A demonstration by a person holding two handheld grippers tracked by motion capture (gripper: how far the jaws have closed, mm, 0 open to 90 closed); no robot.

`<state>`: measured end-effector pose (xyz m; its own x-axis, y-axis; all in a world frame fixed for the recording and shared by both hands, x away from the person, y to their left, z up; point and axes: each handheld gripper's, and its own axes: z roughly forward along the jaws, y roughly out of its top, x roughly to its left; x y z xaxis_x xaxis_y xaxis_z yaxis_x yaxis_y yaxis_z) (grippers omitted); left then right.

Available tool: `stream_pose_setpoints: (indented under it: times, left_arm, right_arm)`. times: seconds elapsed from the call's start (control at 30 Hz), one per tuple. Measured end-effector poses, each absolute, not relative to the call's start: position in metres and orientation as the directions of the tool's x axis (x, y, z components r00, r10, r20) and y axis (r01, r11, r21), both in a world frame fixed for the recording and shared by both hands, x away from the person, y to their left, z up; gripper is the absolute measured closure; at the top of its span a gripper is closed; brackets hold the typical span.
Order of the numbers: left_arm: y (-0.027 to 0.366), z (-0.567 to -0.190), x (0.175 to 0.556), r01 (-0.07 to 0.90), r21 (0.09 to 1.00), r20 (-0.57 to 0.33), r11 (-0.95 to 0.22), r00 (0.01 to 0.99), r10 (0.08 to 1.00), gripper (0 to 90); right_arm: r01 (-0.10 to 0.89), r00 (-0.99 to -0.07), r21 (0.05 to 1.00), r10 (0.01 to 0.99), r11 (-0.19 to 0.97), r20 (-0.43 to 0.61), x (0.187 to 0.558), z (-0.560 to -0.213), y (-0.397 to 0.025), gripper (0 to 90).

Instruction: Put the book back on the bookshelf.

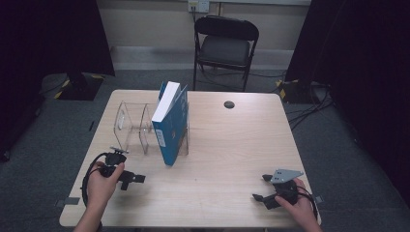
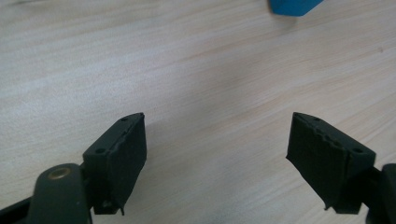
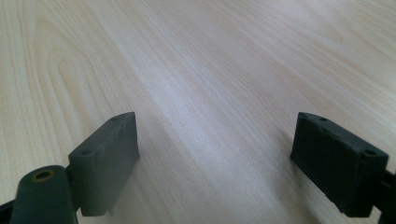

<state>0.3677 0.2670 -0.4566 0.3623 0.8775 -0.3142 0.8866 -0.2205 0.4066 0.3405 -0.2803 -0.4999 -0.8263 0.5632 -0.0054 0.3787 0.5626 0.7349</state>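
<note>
The left gripper (image 1: 138, 178) rests wide open on the counter (image 1: 227, 145), just short of the blue book (image 1: 170, 121). The book leans in the clear rack (image 1: 140, 125), its long axis running away from the person. Well right of the book, the right gripper (image 1: 261, 188) lies open too, clearly farther off.

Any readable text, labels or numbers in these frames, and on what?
None can be read.
Blue book, leaning in the clear rack: a small white label low on its spine, too small and blurred to read.
Left gripper and right gripper: no markings visible.
</note>
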Motion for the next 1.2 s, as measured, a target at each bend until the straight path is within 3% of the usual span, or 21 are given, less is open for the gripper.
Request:
stream_pose_setpoints:
  times: [0.5,0.63,0.77,0.87,0.93,1.2]
  left_arm:
    - [0.268,-0.468,0.362,0.879,0.41,-0.265,-0.244,0.371,0.89,19.6]
    - [0.265,-0.471,0.358,0.852,0.448,-0.218,-0.269,0.396,0.892,16.8]
    - [0.26,-0.478,0.352,0.771,0.517,-0.09,-0.373,0.482,0.871,14.2]
    - [0.255,-0.486,0.348,0.723,0.552,-0.054,-0.416,0.529,0.847,2.8]
    - [0.253,-0.489,0.345,0.699,0.557,-0.007,-0.448,0.543,0.84,0.1]
    - [0.256,-0.491,0.342,0.675,0.587,0.002,-0.447,0.551,0.834,0.0]
  right_arm:
    - [0.378,-0.826,0.735,0.563,0.563,-0.006,0.341,-0.5,-0.28,13.9]
    - [0.378,-0.826,0.735,0.563,0.563,-0.006,0.341,-0.5,-0.28,13.9]
    - [0.379,-0.827,0.735,0.563,0.563,-0.005,0.341,-0.5,-0.28,13.9]
    - [0.378,-0.826,0.735,0.563,0.563,-0.006,0.341,-0.5,-0.28,13.9]
    - [0.378,-0.826,0.735,0.563,0.563,-0.006,0.341,-0.5,-0.28,13.9]
    - [0.378,-0.827,0.735,0.563,0.563,-0.006,0.341,-0.5,-0.28,13.9]
